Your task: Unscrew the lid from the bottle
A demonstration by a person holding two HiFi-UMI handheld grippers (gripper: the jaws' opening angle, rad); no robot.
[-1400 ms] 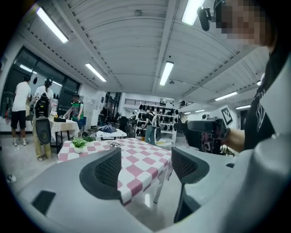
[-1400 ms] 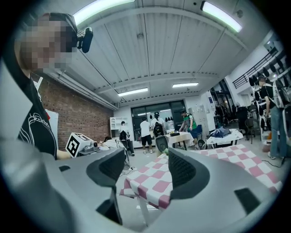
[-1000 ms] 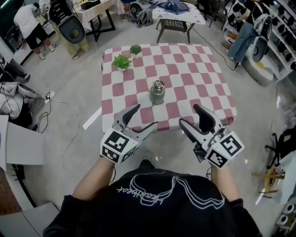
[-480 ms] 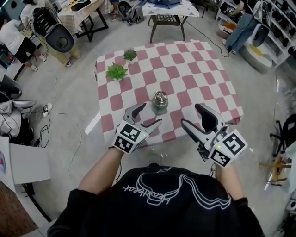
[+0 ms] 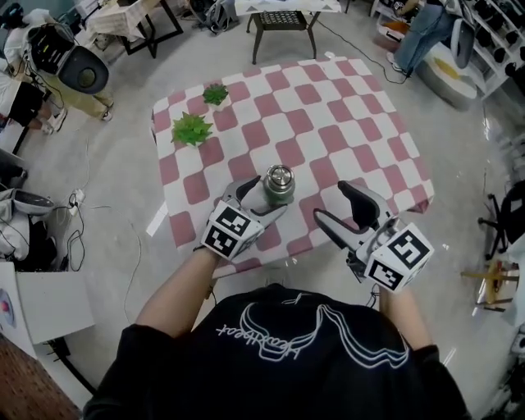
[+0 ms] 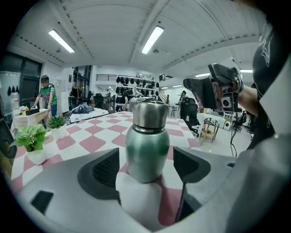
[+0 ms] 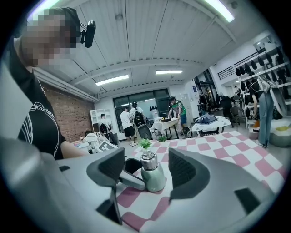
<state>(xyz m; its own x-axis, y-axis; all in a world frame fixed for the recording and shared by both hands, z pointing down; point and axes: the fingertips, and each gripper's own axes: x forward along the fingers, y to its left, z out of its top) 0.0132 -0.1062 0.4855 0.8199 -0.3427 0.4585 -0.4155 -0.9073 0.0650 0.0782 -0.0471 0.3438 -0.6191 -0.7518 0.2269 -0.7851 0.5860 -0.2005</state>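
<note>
A small green metal bottle [image 5: 278, 185] with a silver screw lid [image 5: 280, 175] stands upright on the red and white checked table [image 5: 328, 123], near its front edge. My left gripper [image 5: 264, 197] is open, one jaw on each side of the bottle's body [image 6: 146, 148], with gaps showing between pads and bottle. My right gripper [image 5: 340, 207] is open and empty, off to the bottle's right over the table's front edge. In the right gripper view the bottle [image 7: 153, 175] stands beyond the jaws, with the left gripper's finger [image 7: 132, 179] beside it.
Two small potted green plants [image 5: 191, 129] [image 5: 216, 93] stand at the table's far left. A dark side table [image 5: 283, 18] stands on the floor behind. Bags and cables [image 5: 33, 205] lie on the floor at left, racks [image 5: 484, 41] at right. People stand at a distance.
My left gripper has moved forward and to the right until its jaws straddle the bottle. The right gripper has stayed about where it was; the head view has shifted closer.
</note>
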